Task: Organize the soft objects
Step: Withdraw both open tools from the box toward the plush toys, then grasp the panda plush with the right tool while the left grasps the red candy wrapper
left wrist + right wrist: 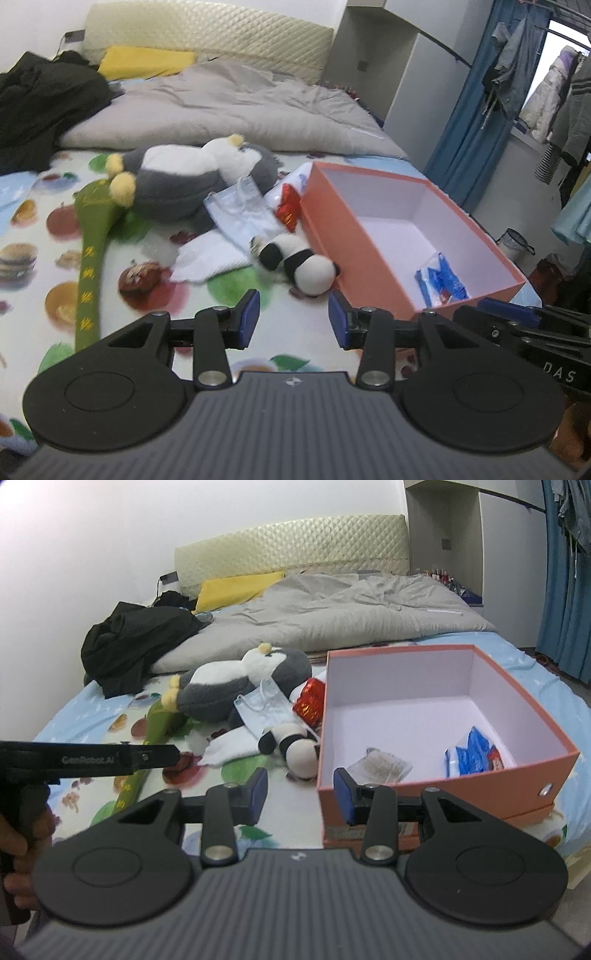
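The left gripper [292, 319] hung with empty, parted jaws above the fruit-print bedsheet [44, 258]. Just ahead lay a small panda plush [301, 264] beside an open orange box [354, 236] containing a blue packet [441, 280].

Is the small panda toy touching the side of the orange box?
Touching. The left wrist view shows the panda toy with its round white end pressed against the orange box's near wall, no bedsheet visible between them. The right wrist view agrees.
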Tool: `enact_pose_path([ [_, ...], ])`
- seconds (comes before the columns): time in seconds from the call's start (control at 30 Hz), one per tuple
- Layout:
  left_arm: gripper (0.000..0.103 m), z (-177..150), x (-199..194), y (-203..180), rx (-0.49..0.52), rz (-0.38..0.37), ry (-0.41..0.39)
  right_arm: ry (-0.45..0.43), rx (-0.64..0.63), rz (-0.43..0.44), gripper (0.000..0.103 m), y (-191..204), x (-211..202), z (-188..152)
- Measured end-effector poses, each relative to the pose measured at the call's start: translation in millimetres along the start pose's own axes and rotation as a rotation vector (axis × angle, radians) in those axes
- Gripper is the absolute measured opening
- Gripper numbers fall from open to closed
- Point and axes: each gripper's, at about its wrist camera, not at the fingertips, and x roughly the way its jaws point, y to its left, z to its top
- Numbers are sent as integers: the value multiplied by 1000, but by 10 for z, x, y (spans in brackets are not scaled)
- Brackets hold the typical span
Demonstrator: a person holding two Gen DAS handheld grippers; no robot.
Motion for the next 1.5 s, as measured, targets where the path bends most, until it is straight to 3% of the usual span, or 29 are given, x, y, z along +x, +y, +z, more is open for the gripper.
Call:
enact_pose_path([
  [0.4,47,-280,-76,299,-56,39,43,53,-49,34,43,314,66,-186],
  [0.6,54,-279,90,481,-74,78,64,86,-82,43,43,413,274,-199],
  [0.93,56,-189,443,834,-114,150,94,128,-150,38,43,563,772,-109],
  [1.2,65,-67,806,1105,-89,216,121,157,-225,-31,43,659,1253,12],
  [1.5,65,57,1228,1365,-21,260,155,184,-356,-156,42,768,1802,143],
])
